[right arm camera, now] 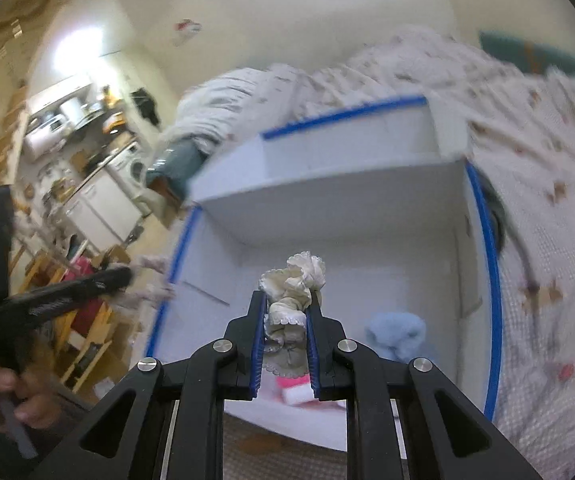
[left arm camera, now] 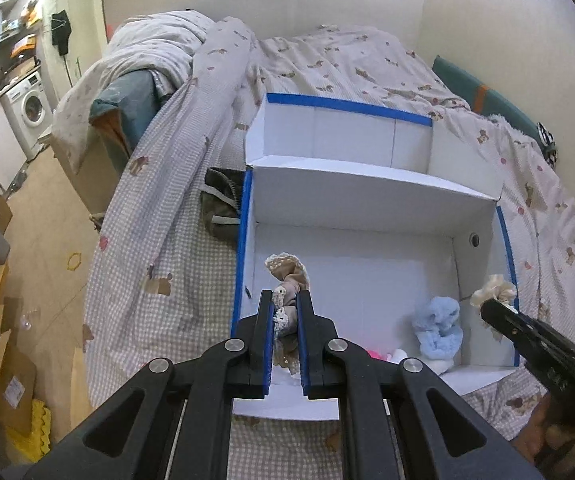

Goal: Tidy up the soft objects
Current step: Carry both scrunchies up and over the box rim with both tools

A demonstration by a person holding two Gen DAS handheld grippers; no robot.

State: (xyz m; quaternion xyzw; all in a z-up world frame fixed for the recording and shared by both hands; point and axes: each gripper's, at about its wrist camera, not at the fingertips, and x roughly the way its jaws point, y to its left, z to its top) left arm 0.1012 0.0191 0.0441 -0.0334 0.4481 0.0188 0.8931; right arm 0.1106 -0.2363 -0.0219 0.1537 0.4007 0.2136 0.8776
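Left gripper [left arm camera: 286, 312]: jaws clamped on beige lace-trimmed sock [left arm camera: 287, 276], held above near compartment of white box [left arm camera: 367, 196] on bed [left arm camera: 347, 60]. Right gripper [right arm camera: 289, 316]: jaws clamped on cream frilled sock [right arm camera: 295, 280], also over box. Fluffy blue sock [left arm camera: 439, 326] and pink item [left arm camera: 379, 355] lie on box floor. Judgement: socks light, limp, crushable; grip mid-bundle so ends don't dangle or snag; lace could catch on pad ridges at release.

one white box [left arm camera: 367, 196], two frilly socks [left arm camera: 287, 276], one blue plush [left arm camera: 439, 326]
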